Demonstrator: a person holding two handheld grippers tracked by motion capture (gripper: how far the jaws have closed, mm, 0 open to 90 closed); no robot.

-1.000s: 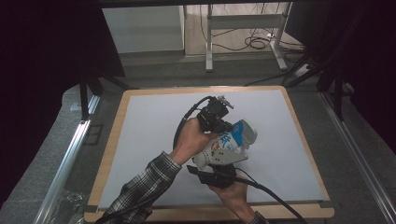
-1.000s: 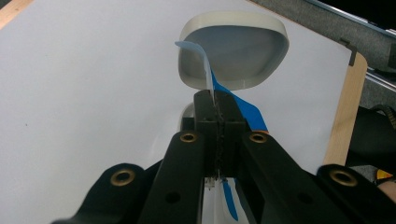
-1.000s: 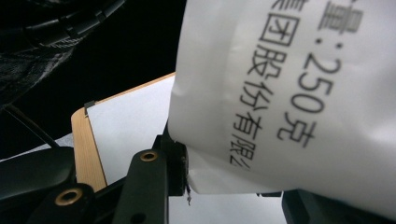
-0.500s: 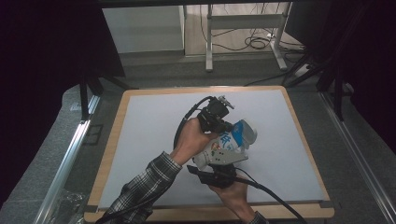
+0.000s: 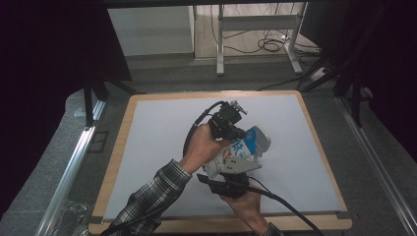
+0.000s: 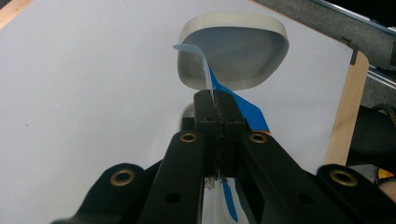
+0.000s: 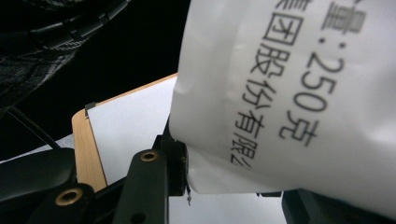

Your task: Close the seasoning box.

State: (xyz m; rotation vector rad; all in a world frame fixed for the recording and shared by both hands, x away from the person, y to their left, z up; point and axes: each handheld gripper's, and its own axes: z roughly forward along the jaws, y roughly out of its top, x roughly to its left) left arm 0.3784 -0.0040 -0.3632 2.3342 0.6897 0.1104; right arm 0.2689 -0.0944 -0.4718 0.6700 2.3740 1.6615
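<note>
A: Peeling started? The left gripper (image 6: 218, 100) pinches the blue seal film (image 6: 211, 81); the right gripper (image 7: 224, 182) clamps the white cup (image 5: 238, 152), mid-board toward the near edge.

B: Barely lifted; most of the seal is left, I judge.

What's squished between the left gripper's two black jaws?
A thin blue-and-white film flap, the peel-off lid of the white cup. The left gripper pinches it tight, as the left gripper view shows. The right gripper holds the cup's body.

The left gripper (image 6: 218, 109) is seen clamped on a blue-and-white film strip (image 6: 205, 70) peeled from a white tub (image 6: 233, 49) above a white board (image 6: 84, 93)
</note>
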